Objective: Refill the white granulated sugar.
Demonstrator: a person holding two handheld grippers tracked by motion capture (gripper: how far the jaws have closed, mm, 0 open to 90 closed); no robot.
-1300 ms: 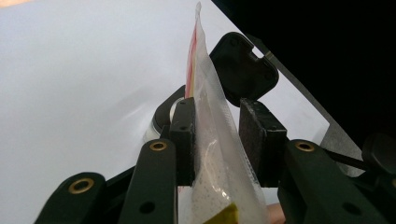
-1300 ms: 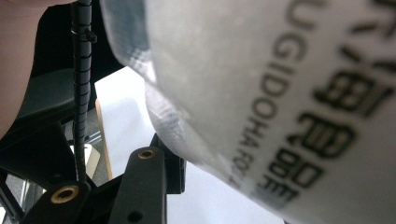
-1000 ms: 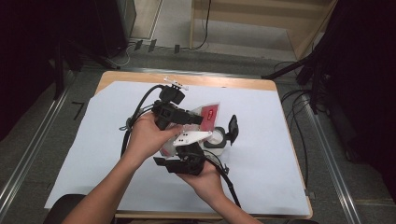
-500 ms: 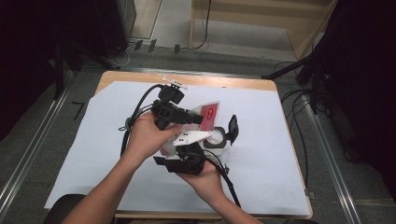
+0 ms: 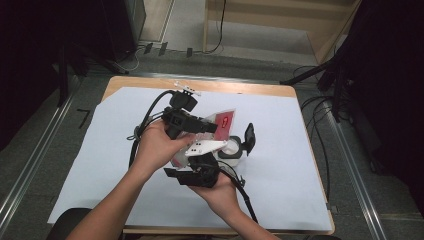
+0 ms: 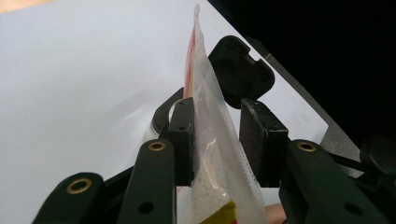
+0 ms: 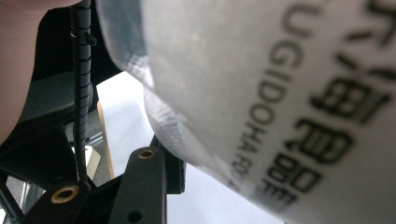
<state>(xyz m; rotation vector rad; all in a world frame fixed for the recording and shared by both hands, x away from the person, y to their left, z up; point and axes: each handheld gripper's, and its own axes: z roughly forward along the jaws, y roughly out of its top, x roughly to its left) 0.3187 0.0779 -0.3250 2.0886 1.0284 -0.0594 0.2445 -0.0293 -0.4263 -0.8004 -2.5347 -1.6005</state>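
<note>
Over the middle of the white sheet (image 5: 300,165) covering the wooden table (image 5: 280,91), both hands hold a red-and-clear plastic pouch (image 5: 220,125) in the air, above a small white jar (image 5: 234,148) with its black flip lid (image 5: 249,138) open. The left gripper (image 6: 217,140) has its jaws partly open around the pouch's sealed edge, one pad touching the film and the other just clear. The right gripper (image 7: 187,172) is pressed against the printed side; I cannot tell its grip. Judging from this, close the left pads fully before tilting the pouch's corner over the jar mouth.
</note>
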